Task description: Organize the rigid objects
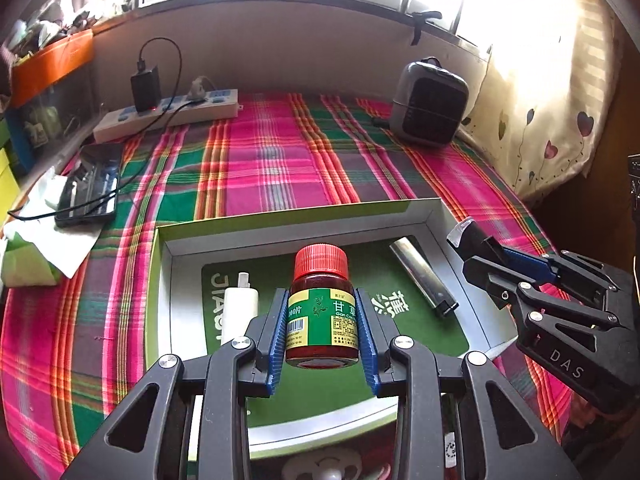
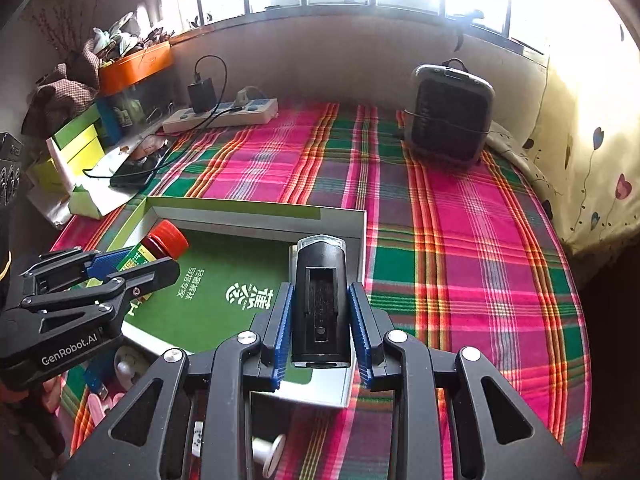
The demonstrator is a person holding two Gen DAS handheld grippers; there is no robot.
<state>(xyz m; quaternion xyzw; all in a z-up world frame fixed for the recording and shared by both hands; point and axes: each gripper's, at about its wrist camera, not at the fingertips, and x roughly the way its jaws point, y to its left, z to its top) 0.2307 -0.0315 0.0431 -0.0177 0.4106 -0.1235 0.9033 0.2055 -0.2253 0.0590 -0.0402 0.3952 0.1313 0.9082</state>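
My left gripper [image 1: 323, 320] is shut on a red-capped medicine bottle [image 1: 322, 304] with a green and yellow label, held upright above a shallow box [image 1: 164, 280] with a green liner. Inside the box lie a white cylinder-shaped item [image 1: 239, 312] at the left and a silver and black lighter-like stick [image 1: 424, 276] at the right. My right gripper [image 2: 319, 320] is shut on a black rectangular device [image 2: 320, 300] with a clear tip, hovering over the box's right wall [image 2: 362, 240]. Each gripper also shows in the other view: the right one [image 1: 476, 248], the left one [image 2: 132, 260] with the bottle [image 2: 164, 242].
The box rests on a pink and green plaid cloth [image 1: 280, 160]. At the back stand a power strip [image 1: 168, 112] with a charger, a grey heater [image 1: 430, 104], a phone [image 1: 90, 184] on tissue, and stacked boxes [image 2: 76, 148] at the left. Small items [image 2: 272, 452] lie below the grippers.
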